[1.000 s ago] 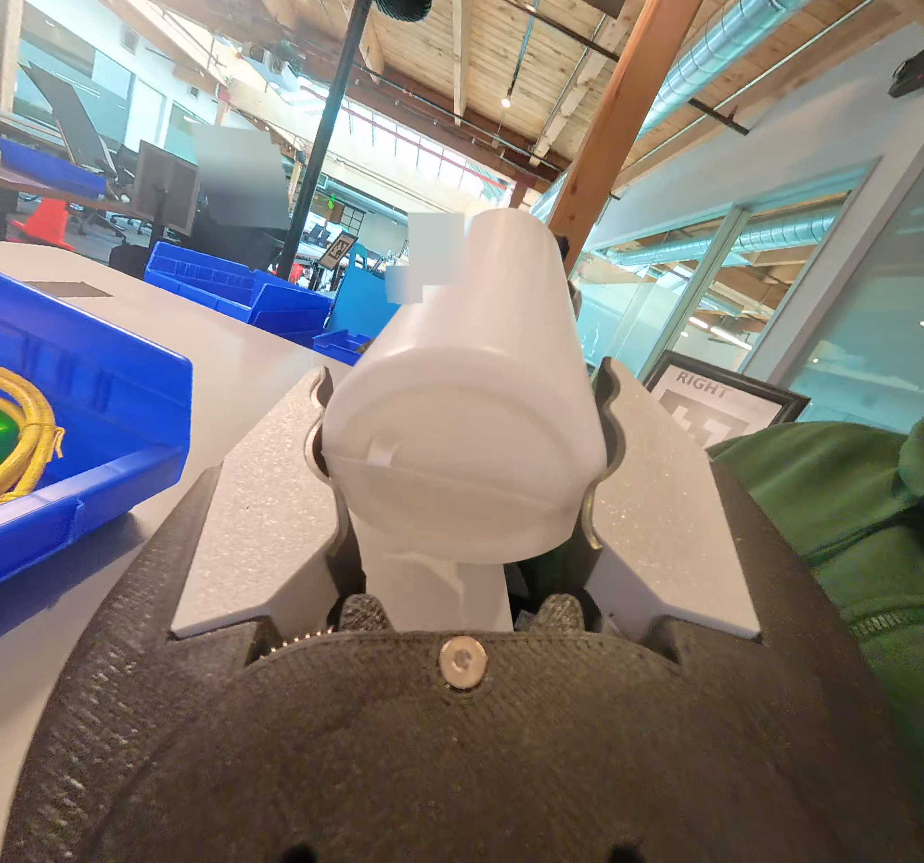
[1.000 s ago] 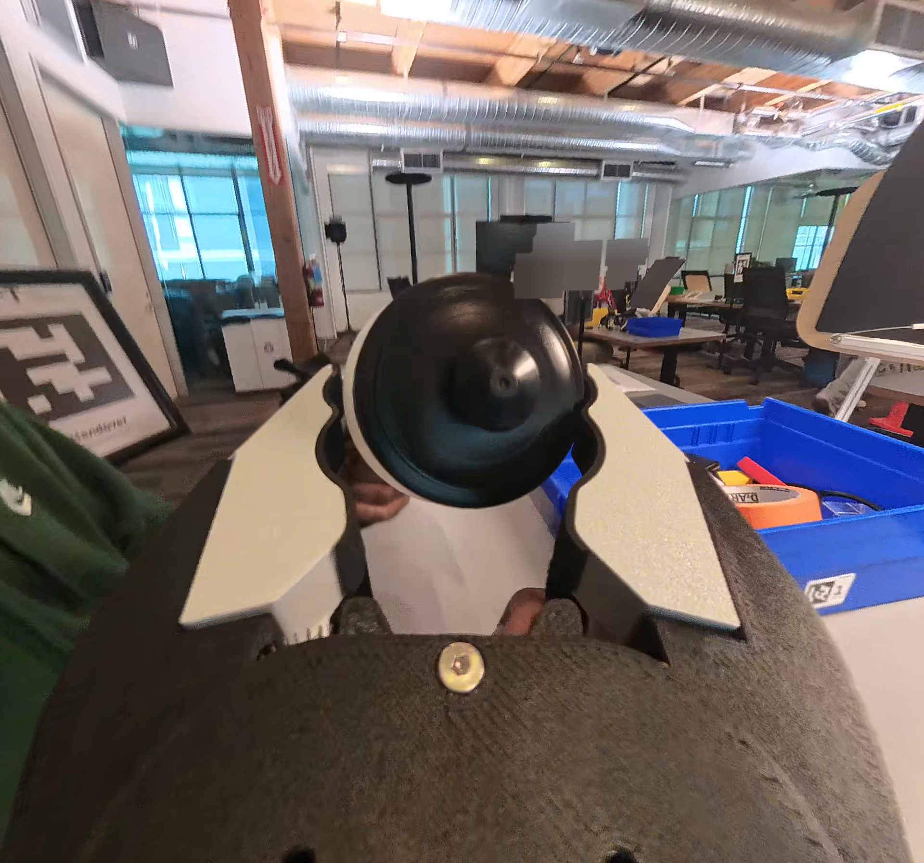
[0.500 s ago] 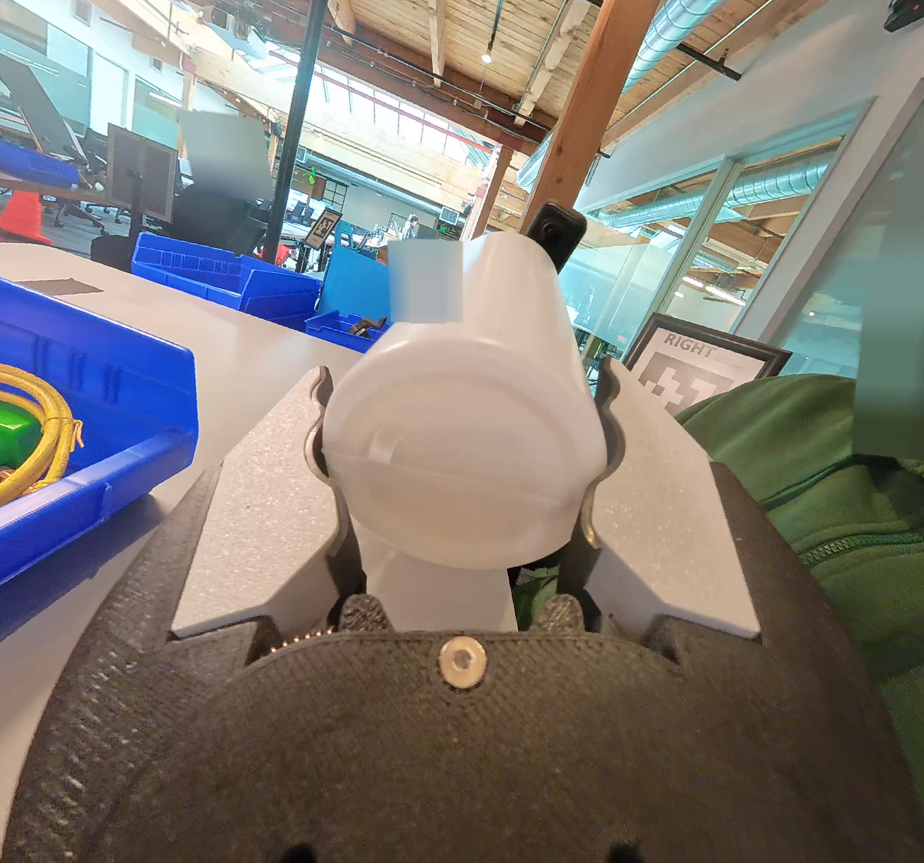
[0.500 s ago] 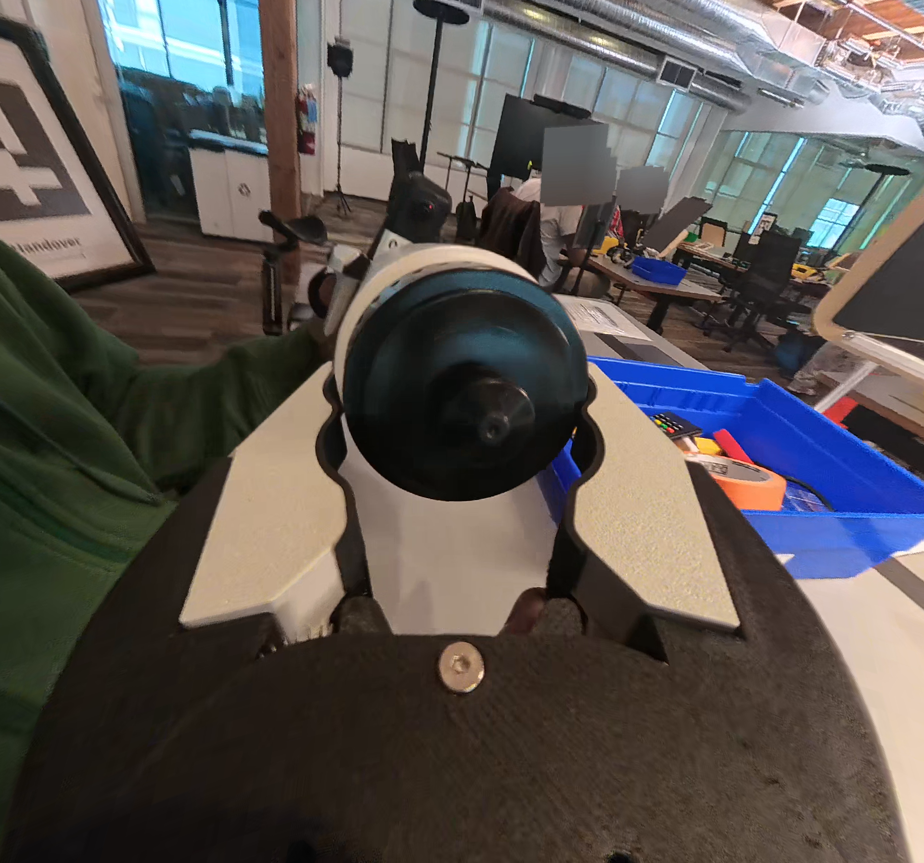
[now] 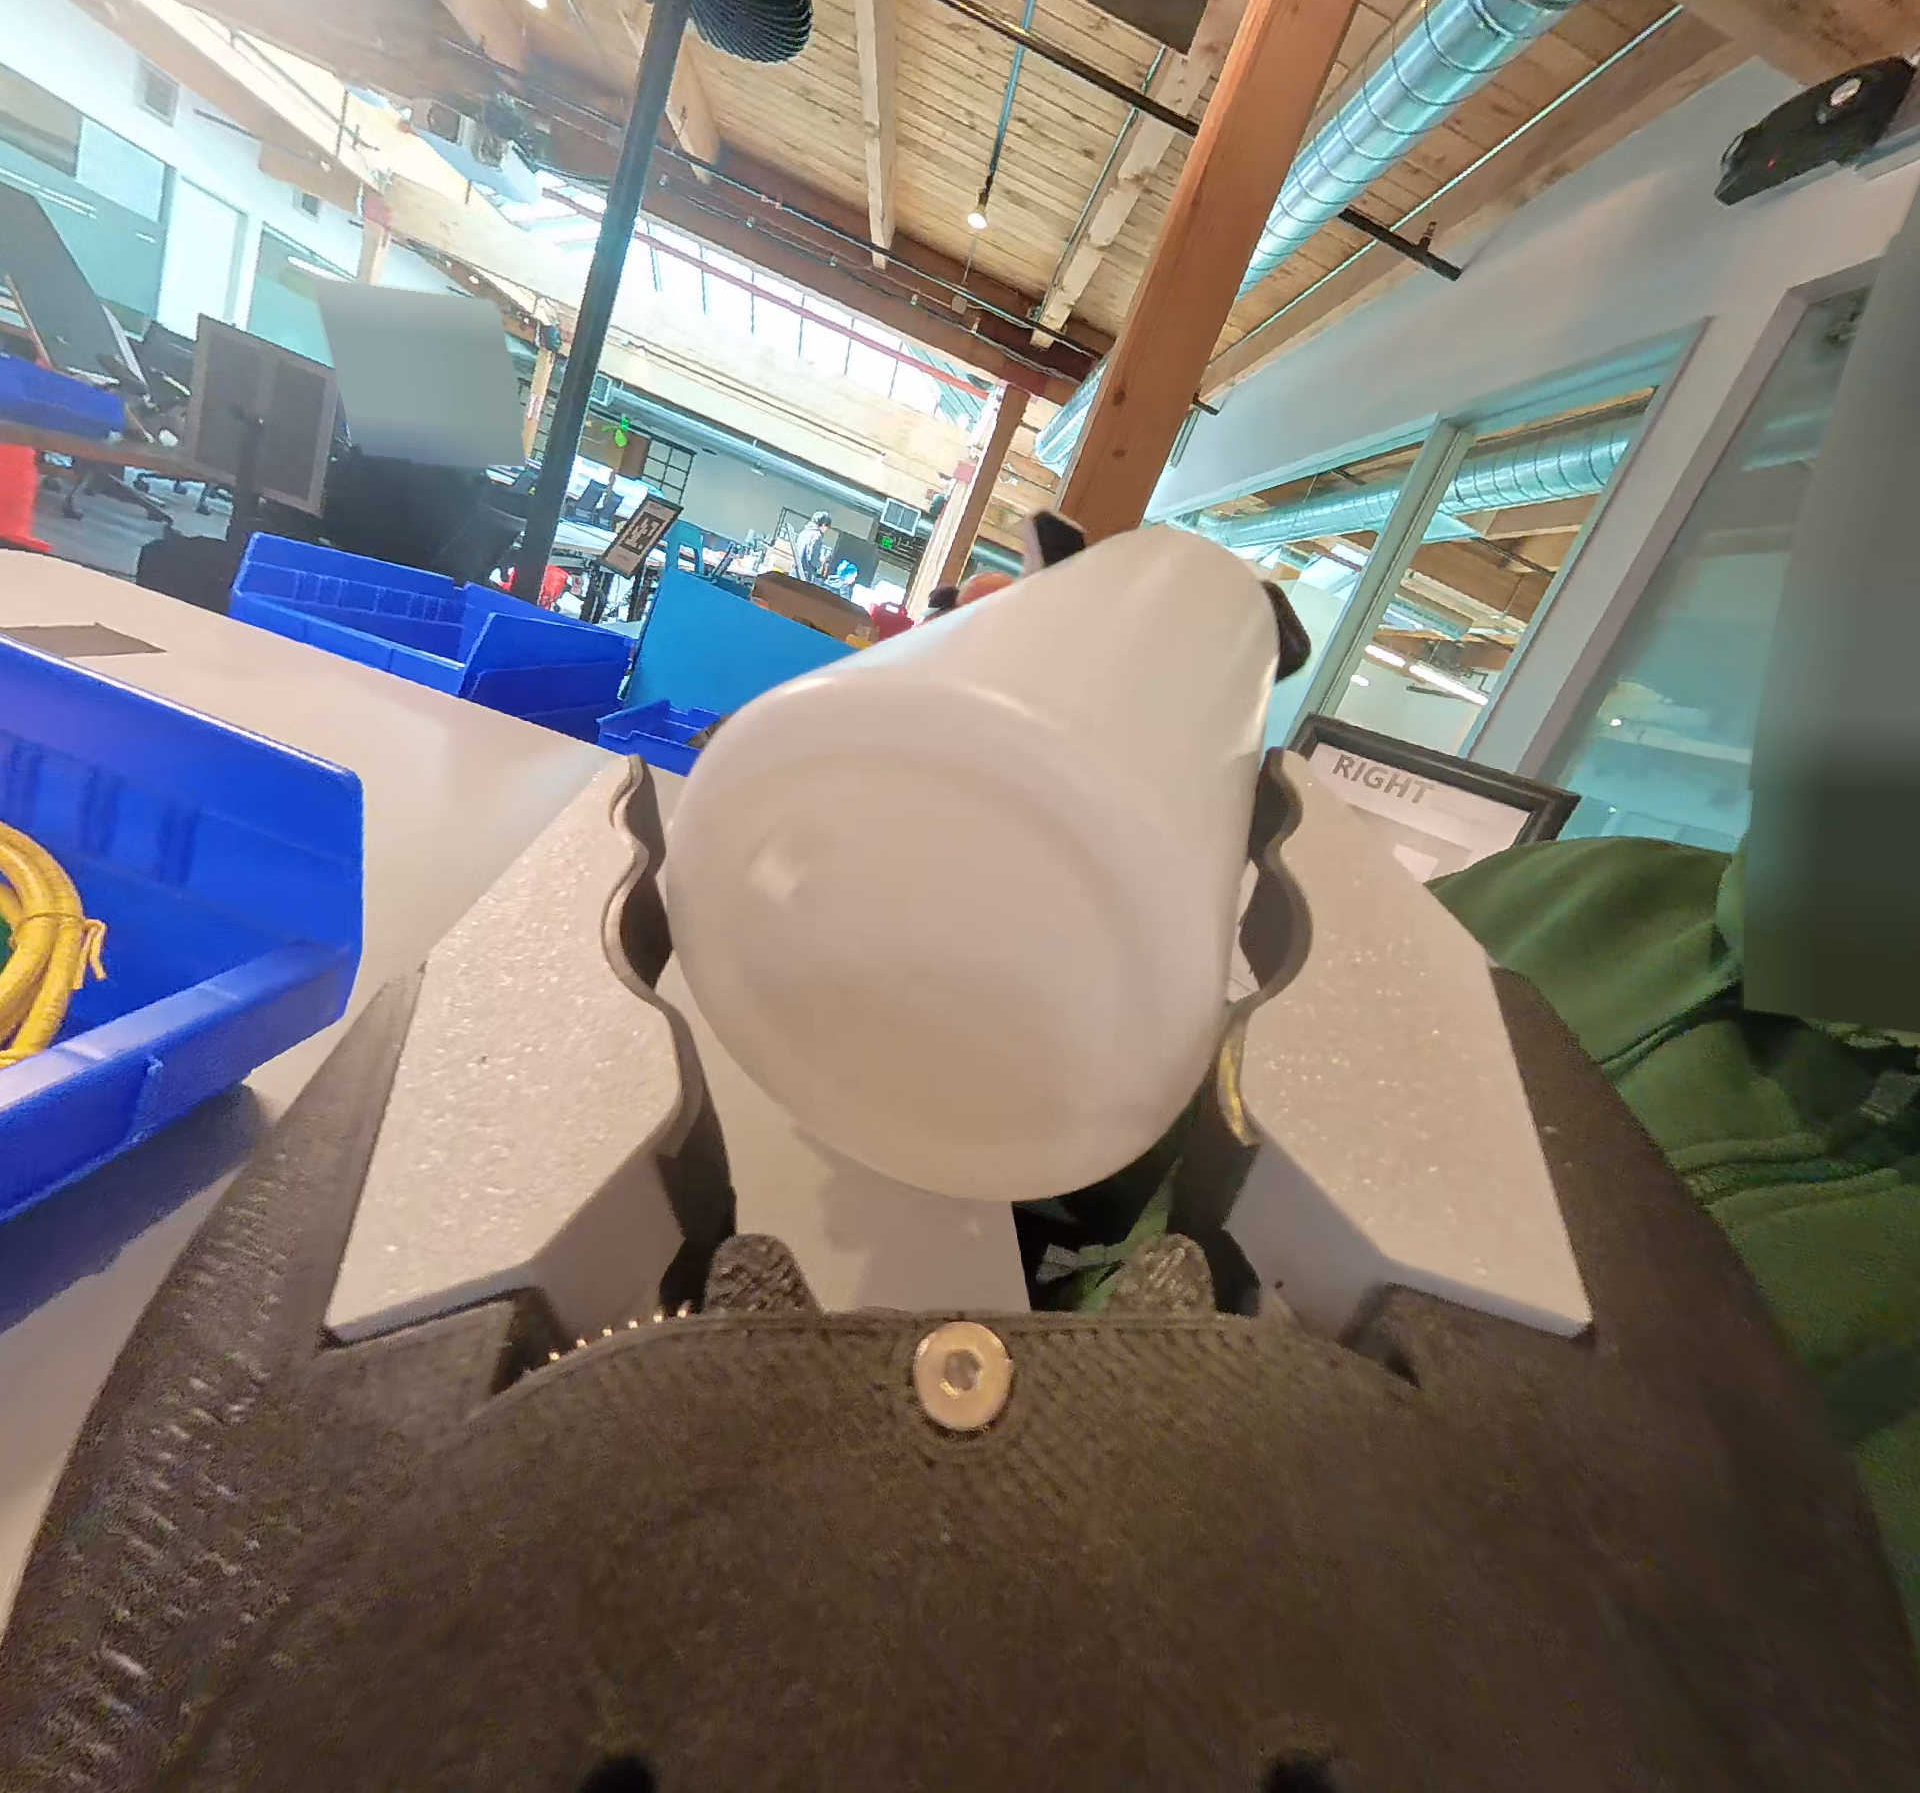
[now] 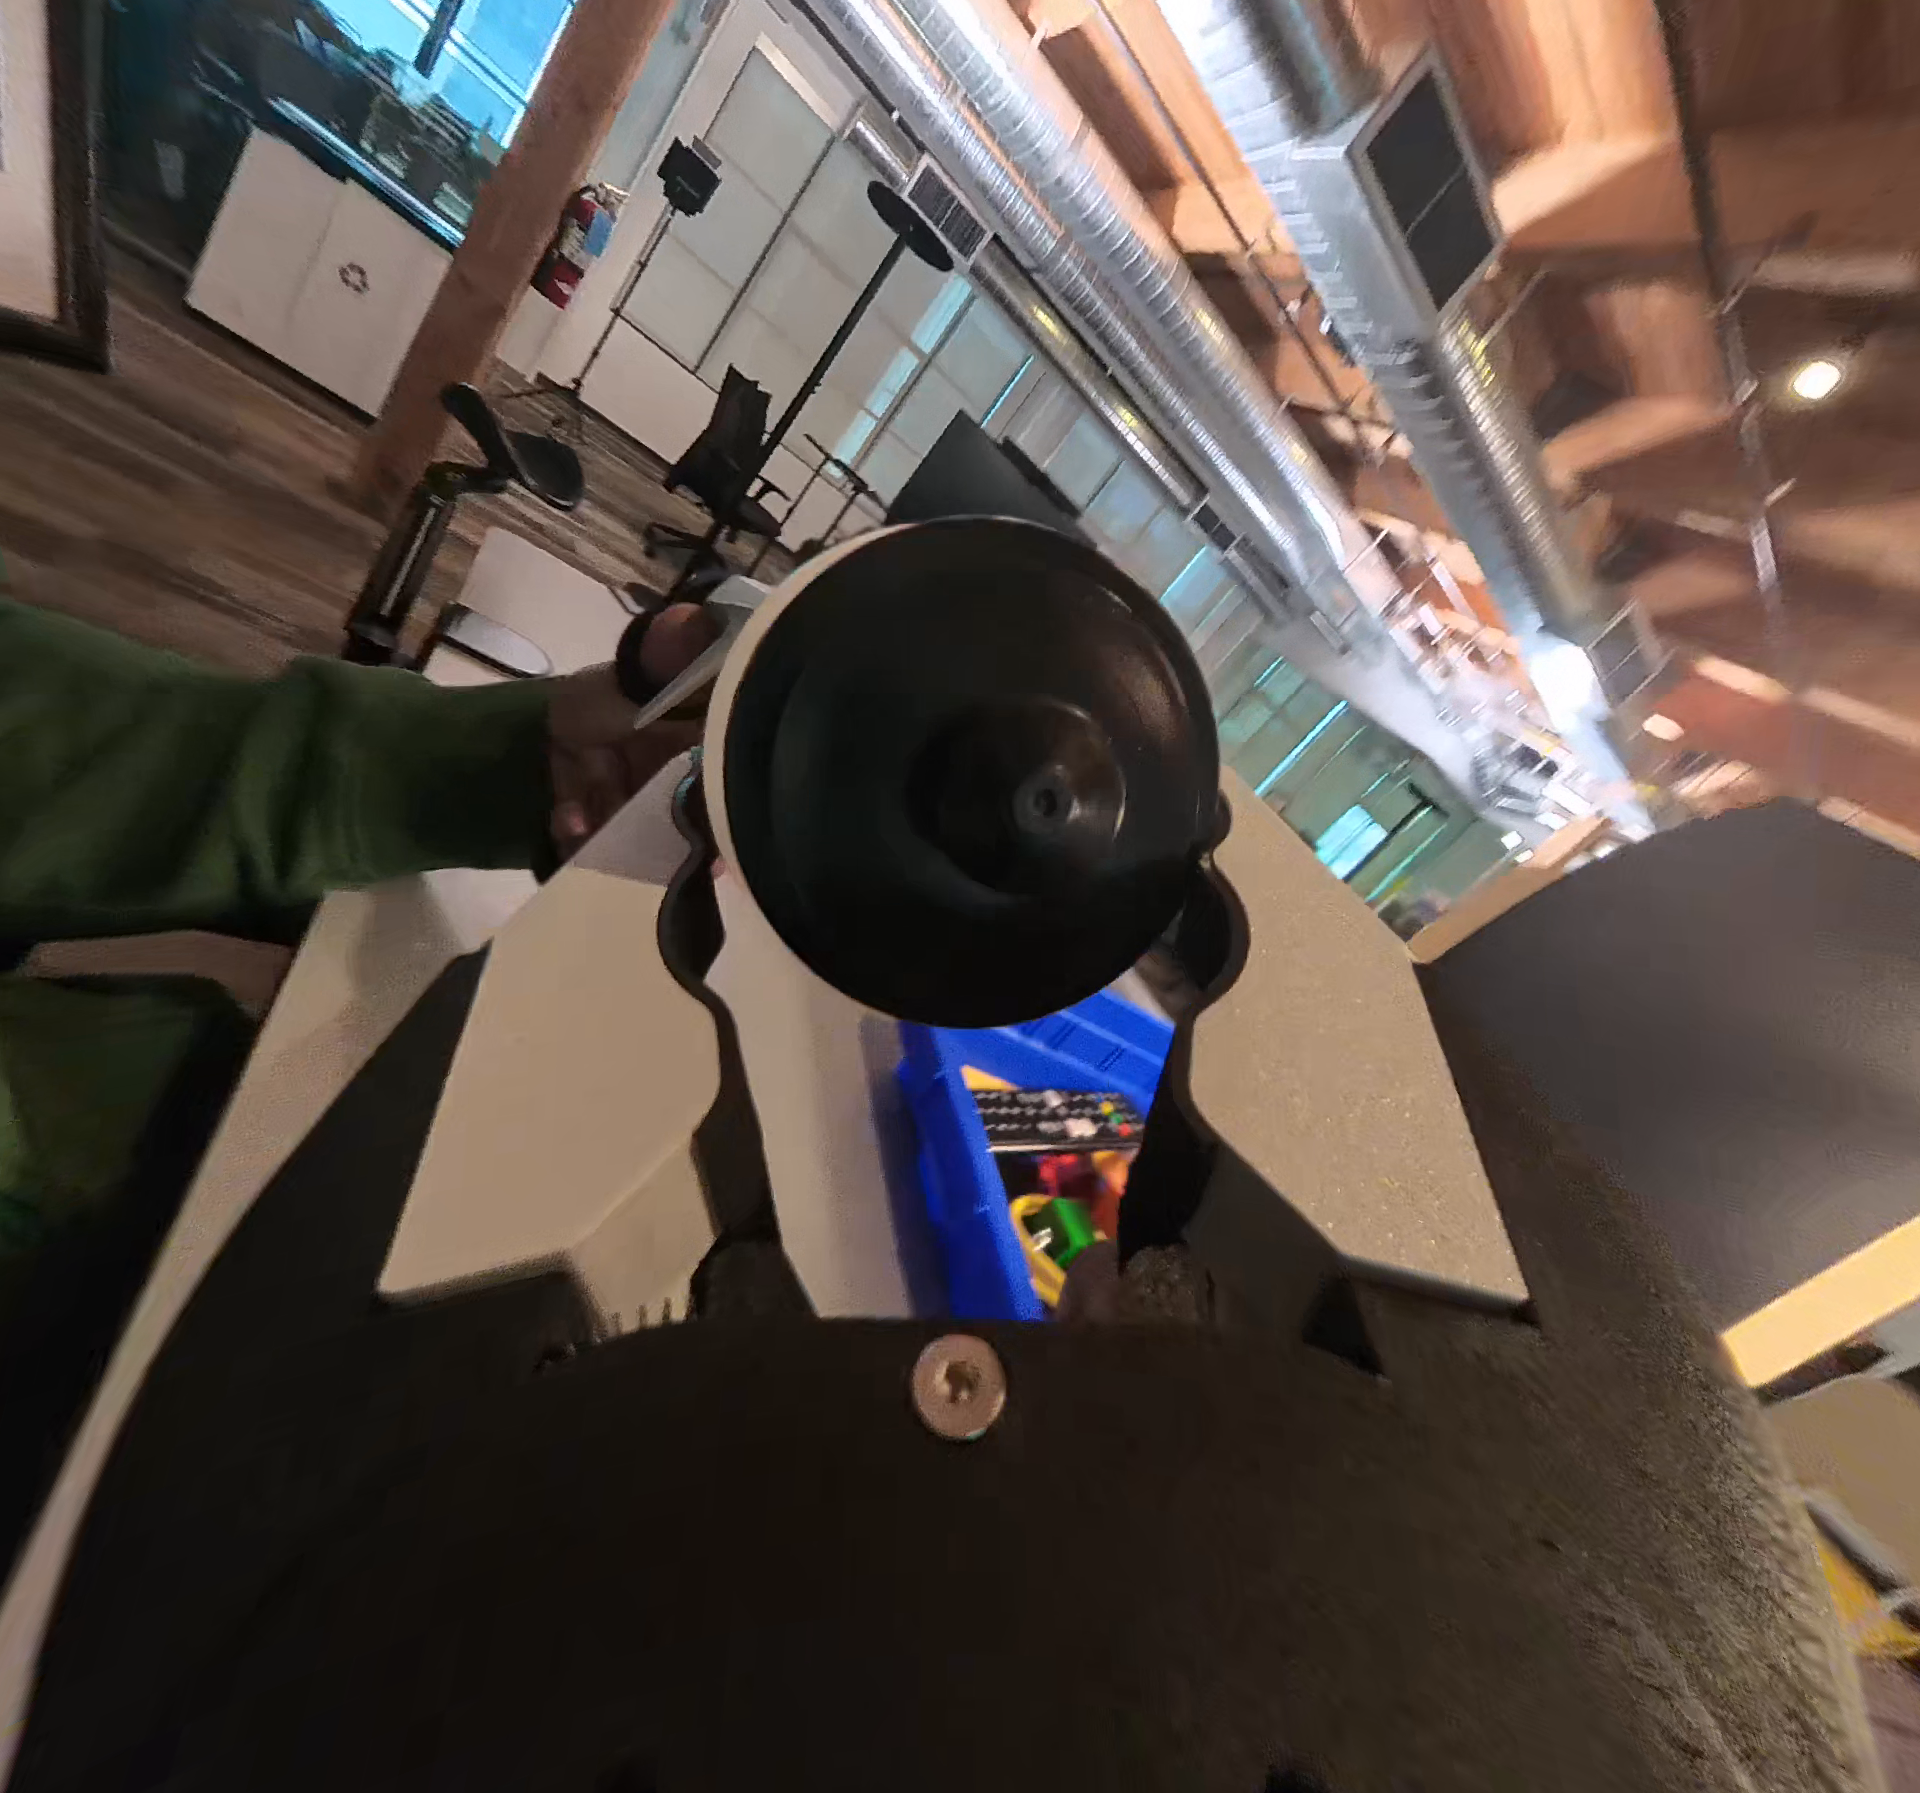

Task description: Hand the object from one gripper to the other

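The right wrist view has rolled hard since half a second ago, the room now tipped on a slant, and in the left wrist view the white bottle (image 5: 966, 912) has tilted, its far end swinging up to the right where before it sat square. The left gripper (image 5: 951, 902) has its two grey fingers (image 5: 540, 1037) set either side of the bottle's round white base; a thin dark gap shows along the left finger's wavy edge, and the right one looks to be touching, so whether this grip is closed on it I cannot tell. The bottle's far end pokes out beyond the fingertips. Over on the right gripper (image 6: 951, 870), the fingers (image 6: 582, 1047) pinch the black cap end (image 6: 971, 772), cap facing the camera, body running away past the tips. Between those fingers, below the cap, sits a blue bin (image 6: 940, 1151). Left of the fingers, a green sleeve (image 6: 239, 787).
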